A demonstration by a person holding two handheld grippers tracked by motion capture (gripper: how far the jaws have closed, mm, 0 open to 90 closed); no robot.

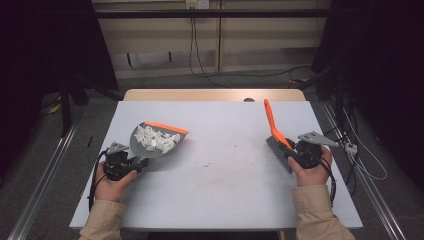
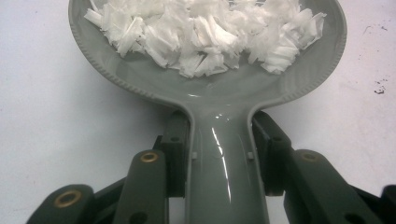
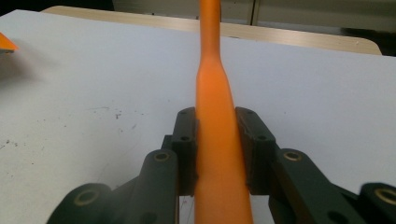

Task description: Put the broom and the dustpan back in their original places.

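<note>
- My left claw [image 2: 219,154] is clamped on the dustpan [image 1: 156,142] handle; the dustpan sits at the table's [image 1: 220,200] left, heaped with paper shreds [image 2: 205,32]. Any tilt could spill them.
- My right claw [image 3: 217,149] pinches the brush [image 1: 277,137] handle; it could twist loose.

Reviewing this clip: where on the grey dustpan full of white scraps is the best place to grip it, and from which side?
Grip the dustpan by its narrow handle, coming from the near end, as the left gripper does with a jaw on each flank. The wide bowl holds paper scraps, so a handle grip probably keeps it level.
</note>
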